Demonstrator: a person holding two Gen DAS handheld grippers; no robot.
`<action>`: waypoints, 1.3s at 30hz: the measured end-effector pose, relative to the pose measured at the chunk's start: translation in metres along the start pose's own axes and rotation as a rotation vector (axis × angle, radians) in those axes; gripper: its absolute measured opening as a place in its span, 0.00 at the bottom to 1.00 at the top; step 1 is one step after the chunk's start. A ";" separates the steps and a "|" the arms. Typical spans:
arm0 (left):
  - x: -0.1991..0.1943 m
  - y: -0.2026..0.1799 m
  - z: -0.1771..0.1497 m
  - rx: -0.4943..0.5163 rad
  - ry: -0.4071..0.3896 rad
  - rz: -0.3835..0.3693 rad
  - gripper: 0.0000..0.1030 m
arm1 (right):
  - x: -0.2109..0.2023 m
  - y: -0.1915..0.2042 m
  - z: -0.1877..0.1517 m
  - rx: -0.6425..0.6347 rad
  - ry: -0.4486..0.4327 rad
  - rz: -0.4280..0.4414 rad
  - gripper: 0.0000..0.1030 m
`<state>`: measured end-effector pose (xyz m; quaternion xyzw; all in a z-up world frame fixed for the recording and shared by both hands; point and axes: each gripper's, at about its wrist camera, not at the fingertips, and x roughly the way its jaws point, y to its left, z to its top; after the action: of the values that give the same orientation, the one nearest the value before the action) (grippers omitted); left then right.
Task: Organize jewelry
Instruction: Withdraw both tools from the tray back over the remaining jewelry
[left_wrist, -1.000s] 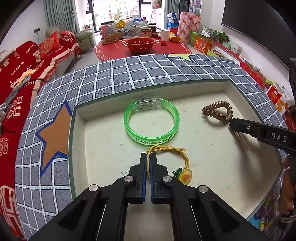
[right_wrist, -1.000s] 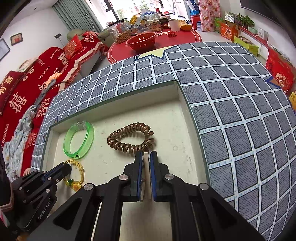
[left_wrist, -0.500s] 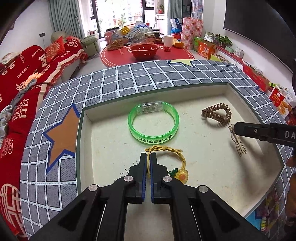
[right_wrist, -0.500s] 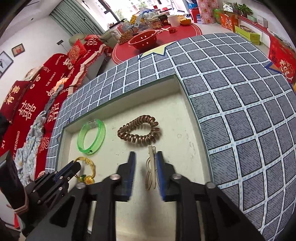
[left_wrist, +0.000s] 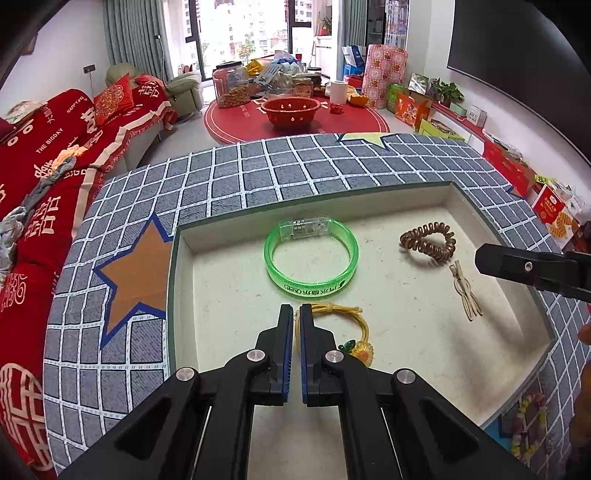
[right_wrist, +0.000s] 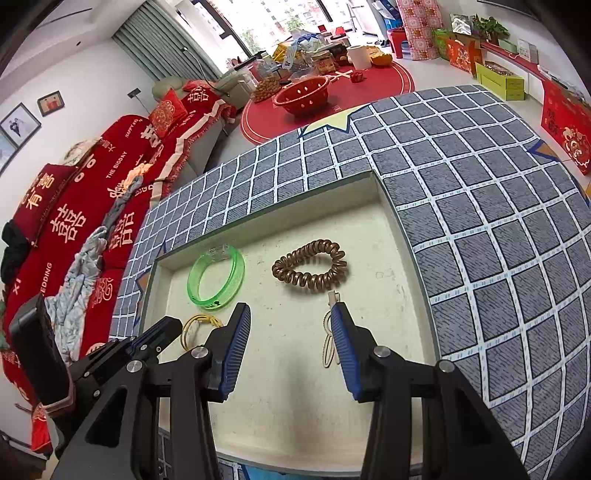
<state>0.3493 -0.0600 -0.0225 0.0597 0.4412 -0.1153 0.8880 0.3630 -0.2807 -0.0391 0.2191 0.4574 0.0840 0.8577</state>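
A shallow cream tray (left_wrist: 229, 291) (right_wrist: 388, 240) holds a green bangle (left_wrist: 311, 258) (right_wrist: 216, 277), a brown spiral hair tie (left_wrist: 427, 242) (right_wrist: 310, 271), a beige hair clip (left_wrist: 466, 291) (right_wrist: 328, 341) and a yellow elastic with a sunflower charm (left_wrist: 360, 350) (right_wrist: 197, 326). My left gripper (left_wrist: 297, 314) (right_wrist: 162, 326) is shut and empty, its tips touching the yellow elastic. My right gripper (right_wrist: 290, 321) (left_wrist: 491, 258) is open and empty, above the tray, with the hair clip lying beside its right finger.
The tray sits on a grey checked cloth with star patches (left_wrist: 133, 273) (right_wrist: 498, 221). Beyond are a red-covered sofa (left_wrist: 55, 147), a round red table (left_wrist: 295, 122) with a red colander and jars, and boxes along the right wall (left_wrist: 517, 170).
My right gripper opened and let go of the hair clip, which now lies in the tray, and pulled back and up. My left gripper stayed shut and rose a little.
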 end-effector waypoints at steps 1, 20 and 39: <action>-0.001 0.000 0.000 -0.003 -0.004 -0.001 0.15 | -0.003 0.000 0.000 0.000 -0.005 0.002 0.49; -0.048 0.003 -0.025 -0.033 -0.094 -0.021 1.00 | -0.064 0.017 -0.028 -0.041 -0.076 -0.012 0.84; -0.083 0.012 -0.108 -0.091 -0.130 0.017 1.00 | -0.122 0.030 -0.102 -0.151 -0.155 -0.156 1.00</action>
<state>0.2201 -0.0136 -0.0216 0.0155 0.3869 -0.0912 0.9175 0.2117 -0.2652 0.0160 0.1233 0.3978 0.0341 0.9085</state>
